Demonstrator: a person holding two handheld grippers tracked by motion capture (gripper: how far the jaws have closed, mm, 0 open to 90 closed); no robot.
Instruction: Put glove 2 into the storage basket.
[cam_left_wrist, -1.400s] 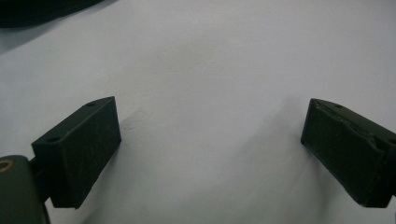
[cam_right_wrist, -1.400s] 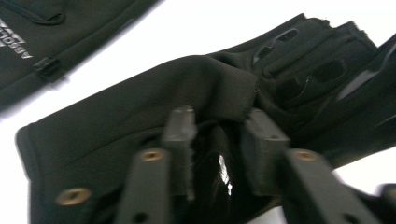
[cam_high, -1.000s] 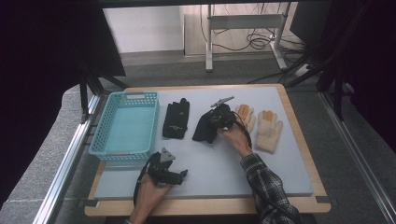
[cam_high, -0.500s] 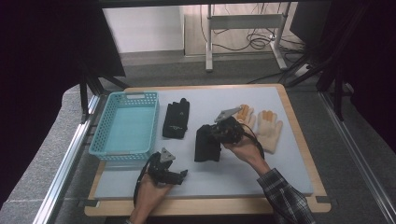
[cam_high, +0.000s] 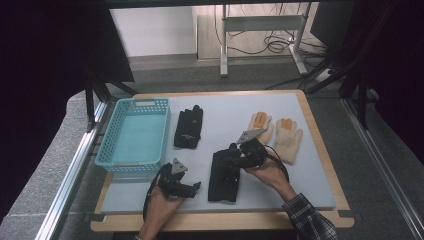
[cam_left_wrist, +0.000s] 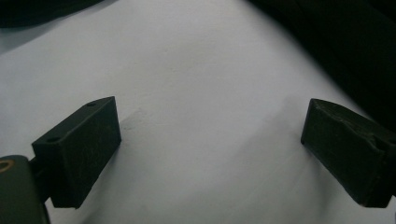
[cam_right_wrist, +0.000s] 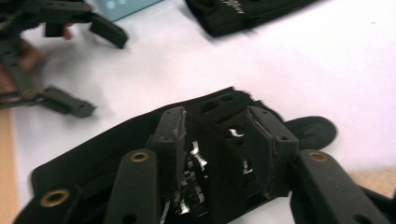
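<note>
Black glove nearer front edge now

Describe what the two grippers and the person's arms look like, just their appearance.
Both are black frames. The left gripper and right gripper each carry a grey three-cornered plate on top and trail a black cable. The jaws are blocky black pads, and brass-coloured rivets show in the right gripper view. A dark plaid sleeve covers the right forearm.
</note>
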